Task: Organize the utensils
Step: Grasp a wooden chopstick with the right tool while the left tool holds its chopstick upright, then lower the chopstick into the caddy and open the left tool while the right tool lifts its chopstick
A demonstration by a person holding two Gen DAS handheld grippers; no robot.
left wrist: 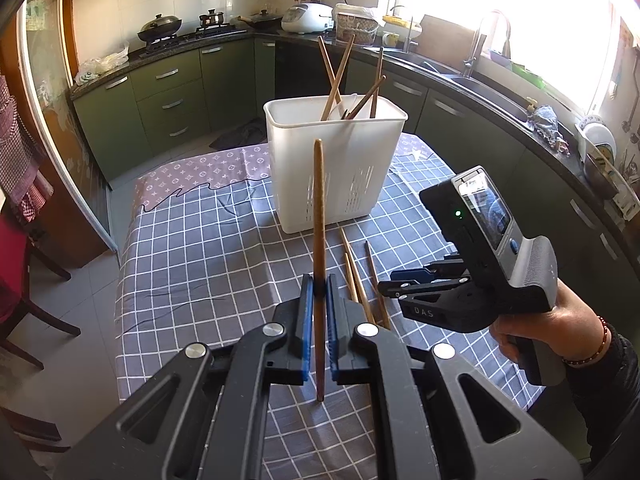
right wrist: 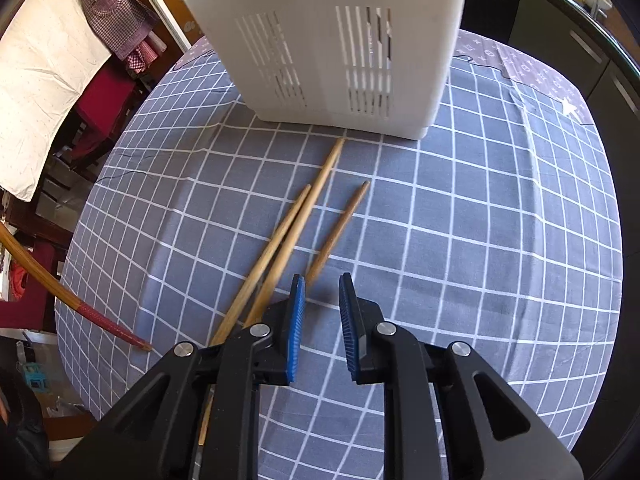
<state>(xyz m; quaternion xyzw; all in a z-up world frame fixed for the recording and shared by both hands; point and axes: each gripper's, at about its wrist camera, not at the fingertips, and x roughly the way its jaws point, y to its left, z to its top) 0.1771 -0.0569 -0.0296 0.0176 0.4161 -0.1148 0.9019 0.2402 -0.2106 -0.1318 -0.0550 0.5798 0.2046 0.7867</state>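
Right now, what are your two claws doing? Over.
Left gripper shut on one chopstick. Right gripper open, empty. Three loose chopsticks lie before white holder. Path looks clear.

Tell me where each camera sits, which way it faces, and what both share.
Left wrist: sits on the left tool, faces the white bin and kitchen; its fingers clamp a chopstick; right tool and hand show.
Right wrist: sits on the right tool, looks down at the tablecloth; fingers open.
Shared: bin, loose chopsticks, tablecloth.
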